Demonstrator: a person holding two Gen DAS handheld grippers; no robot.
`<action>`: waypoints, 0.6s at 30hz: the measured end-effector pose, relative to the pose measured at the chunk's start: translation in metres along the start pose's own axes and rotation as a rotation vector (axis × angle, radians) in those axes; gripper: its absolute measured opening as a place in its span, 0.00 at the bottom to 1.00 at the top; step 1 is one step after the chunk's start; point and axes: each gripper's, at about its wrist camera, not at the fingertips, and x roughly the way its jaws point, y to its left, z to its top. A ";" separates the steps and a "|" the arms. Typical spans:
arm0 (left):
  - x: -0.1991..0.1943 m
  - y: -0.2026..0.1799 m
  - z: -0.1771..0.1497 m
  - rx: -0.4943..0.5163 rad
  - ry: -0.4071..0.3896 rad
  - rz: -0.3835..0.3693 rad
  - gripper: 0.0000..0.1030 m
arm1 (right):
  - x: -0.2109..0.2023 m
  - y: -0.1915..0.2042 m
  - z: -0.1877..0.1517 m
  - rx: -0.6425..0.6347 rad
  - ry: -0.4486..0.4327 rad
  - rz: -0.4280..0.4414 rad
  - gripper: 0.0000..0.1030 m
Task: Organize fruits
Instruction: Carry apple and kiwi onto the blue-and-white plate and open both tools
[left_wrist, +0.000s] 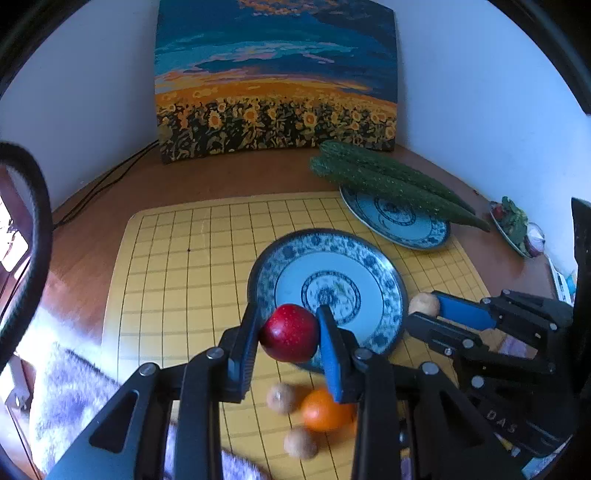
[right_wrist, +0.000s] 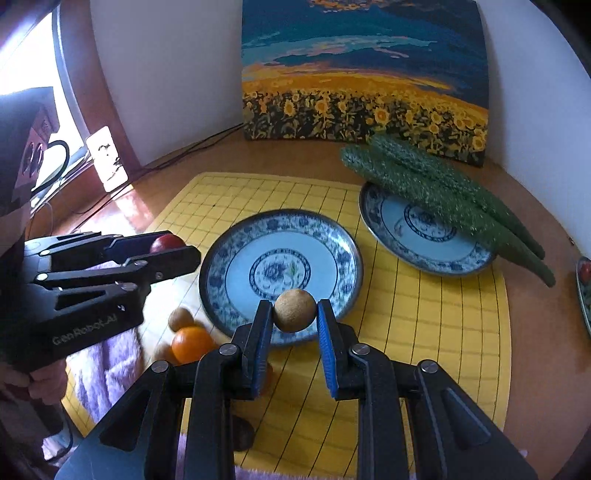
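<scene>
My left gripper (left_wrist: 289, 328) is shut on a red apple (left_wrist: 290, 332) and holds it above the near rim of an empty blue-and-white plate (left_wrist: 384, 295). My right gripper (right_wrist: 294, 314) is shut on a small round brown fruit (right_wrist: 294, 310) over the same plate's near rim (right_wrist: 221, 258). The right gripper also shows in the left wrist view (left_wrist: 424, 310), and the left gripper with the apple shows in the right wrist view (right_wrist: 173, 247). An orange (left_wrist: 325, 410) and two brown fruits (left_wrist: 281, 398) (left_wrist: 300, 442) lie on the yellow mat below the left gripper.
A second blue-and-white plate (left_wrist: 413, 229) at the back right carries two long green cucumbers (left_wrist: 388, 181). A yellow grid mat (left_wrist: 177, 277) covers the wooden table. A sunflower painting (left_wrist: 277, 77) leans on the wall. A small dish (left_wrist: 513, 225) sits far right; a purple cloth (right_wrist: 107, 365) lies near left.
</scene>
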 end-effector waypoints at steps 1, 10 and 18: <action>0.004 -0.001 0.003 0.003 0.003 0.003 0.31 | 0.003 -0.001 0.003 0.002 0.003 0.003 0.25; 0.043 -0.007 0.020 0.004 0.044 -0.001 0.31 | 0.038 -0.015 0.021 0.017 0.043 0.001 0.25; 0.072 -0.004 0.028 0.001 0.076 0.014 0.31 | 0.053 -0.030 0.030 0.020 0.062 -0.015 0.25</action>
